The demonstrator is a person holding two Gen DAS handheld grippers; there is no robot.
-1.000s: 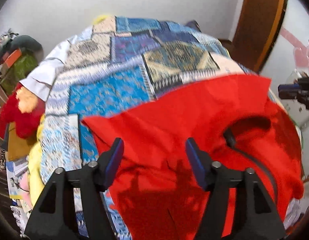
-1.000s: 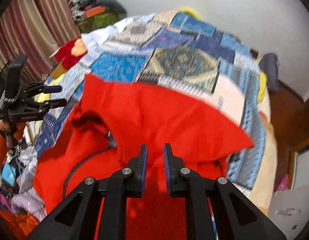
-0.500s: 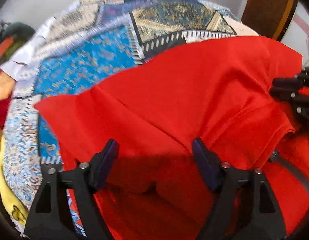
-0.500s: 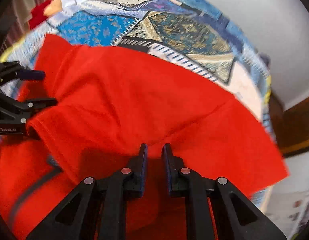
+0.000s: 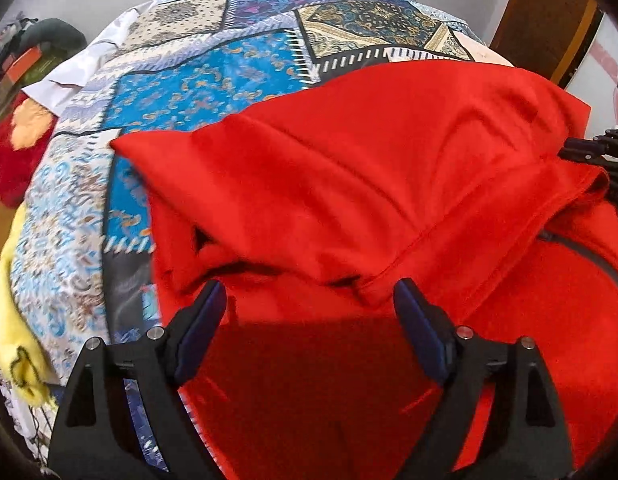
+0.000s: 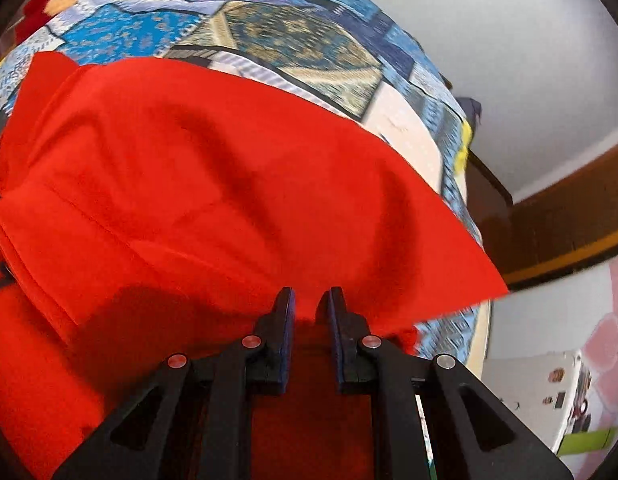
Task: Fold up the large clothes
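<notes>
**A:** Status on the fold?

**B:** Both hands have dropped toward the bed (image 5: 197, 80). The red garment (image 5: 369, 168) that hung lifted a second ago now lies over the patchwork bedspread (image 6: 293, 36), near edge doubled back toward me.

**A:** Tongs?

**B:** Left tongs (image 5: 311, 308) have just been opening and now stand spread. Cloth sits between the pads, but neither pad presses on it. I read that as the left corner released. Right tongs (image 6: 311, 300) are pressed nearly together, pinching a bunch of the red garment, same as before.

**A:** So one side is down?

**B:** Looks like it. Left of my right tongs the fabric sags in a loose hump, not flat. The garment's far edge runs across the bedspread; its right corner hangs off the bed's edge.

**A:** Anything else on the bed?

**B:** A white cloth (image 5: 81, 68) at the bedspread's far left corner, well apart from the garment. My right tongs show at the right rim of the left view, touching the garment's folded hem.

**A:** Next?

**B:** My guess: let go on the right, then smooth the hump before the next fold. Risk is that the doubled edge lands crooked.
</notes>
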